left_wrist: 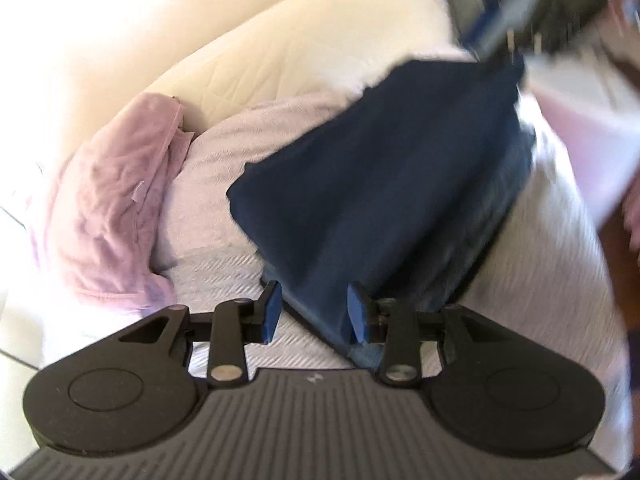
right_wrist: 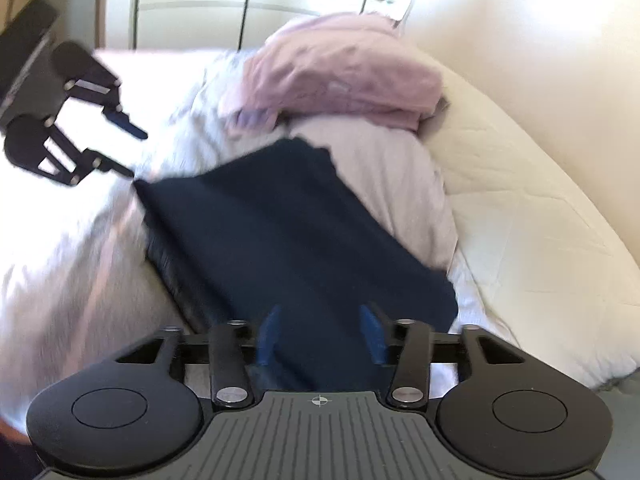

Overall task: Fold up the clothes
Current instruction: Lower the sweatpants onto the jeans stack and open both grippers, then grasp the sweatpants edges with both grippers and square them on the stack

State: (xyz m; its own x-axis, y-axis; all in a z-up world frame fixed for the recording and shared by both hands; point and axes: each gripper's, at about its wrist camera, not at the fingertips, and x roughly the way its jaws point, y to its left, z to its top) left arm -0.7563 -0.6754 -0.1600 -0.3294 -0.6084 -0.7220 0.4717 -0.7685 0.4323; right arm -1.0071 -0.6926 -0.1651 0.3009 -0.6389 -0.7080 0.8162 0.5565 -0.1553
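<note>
The left hand-held gripper (left_wrist: pixel 314 310) hangs low over the bed with its blue fingers (left_wrist: pixel 271 309) spread apart and nothing between them; the near edge of a folded navy garment (left_wrist: pixel 376 172) lies just below and ahead of the tips. The right hand-held gripper (right_wrist: pixel 322 332) is likewise spread wide and holds nothing, its fingers poised over the same navy garment (right_wrist: pixel 288 232). In the right wrist view the left hand-held gripper (right_wrist: pixel 132 152) shows at the far corner of the cloth, fingers parted.

The navy garment lies flat as a rough rectangle, with layered edges along one side, on a pale, ribbed bedspread (left_wrist: pixel 224 276). Beyond it a crumpled pink garment (left_wrist: pixel 116 204) sits heaped on the bed, near a cream quilted mattress edge (left_wrist: pixel 304 44). Motion blur softens both views.
</note>
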